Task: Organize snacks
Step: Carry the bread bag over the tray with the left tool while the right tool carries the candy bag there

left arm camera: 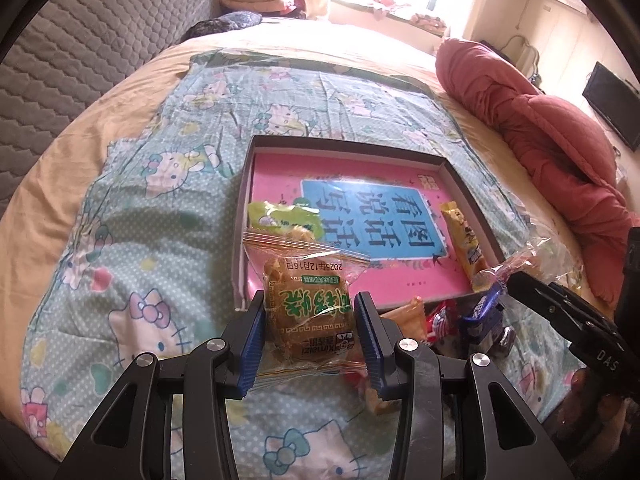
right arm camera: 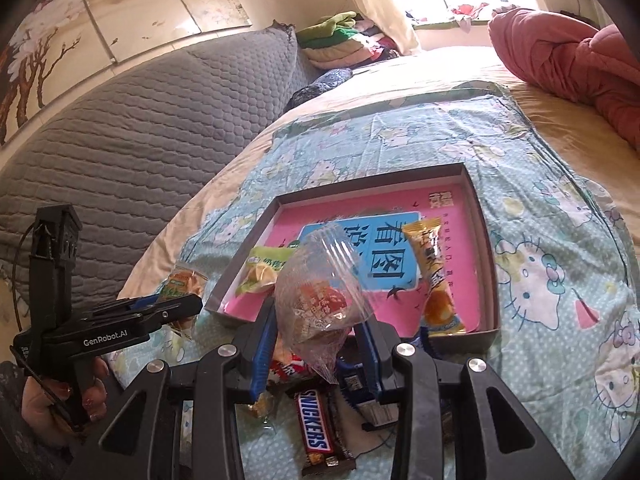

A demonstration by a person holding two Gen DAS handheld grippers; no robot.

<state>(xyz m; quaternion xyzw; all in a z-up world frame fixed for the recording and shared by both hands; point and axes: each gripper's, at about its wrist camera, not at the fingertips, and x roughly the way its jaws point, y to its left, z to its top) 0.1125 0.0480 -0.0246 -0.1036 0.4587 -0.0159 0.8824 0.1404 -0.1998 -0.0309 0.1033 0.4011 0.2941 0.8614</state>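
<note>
Bedroom setting: a bed with a tan sheet (left arm camera: pixel 132 80), overlaid by a pale blue cartoon-cat cloth (left arm camera: pixel 132 208), a grey quilted headboard (right arm camera: pixel 132 120) on the left and a red quilt (left arm camera: pixel 540 120) bunched on the right. On the cloth lies a shallow cardboard box (left arm camera: pixel 340 145) lined with a pink booklet (left arm camera: pixel 360 280). Inside it, a green snack packet (left arm camera: pixel 280 216) rests at the near left corner and a yellow snack packet (right arm camera: pixel 434 276) runs along the right wall. Left gripper (left arm camera: pixel 310 320) is closed on a clear-wrapped brown pastry (left arm camera: pixel 308 316) — both blue pads press the wrapper's sides — held above the cloth at the box's near left edge. Right gripper (right arm camera: pixel 320 344) is clamped on a crumpled clear bag (right arm camera: pixel 320 292) holding an orange-red snack, raised over the near edge of the box. Beneath the right gripper, on the cloth just near of the box, lies a loose heap of snacks — a Snickers bar (right arm camera: pixel 318 428), a red packet (right arm camera: pixel 286 368) and a blue packet (right arm camera: pixel 360 392) among them. A hand (right arm camera: pixel 52 396) grips the left tool's handle at the far left of the right wrist view.
</note>
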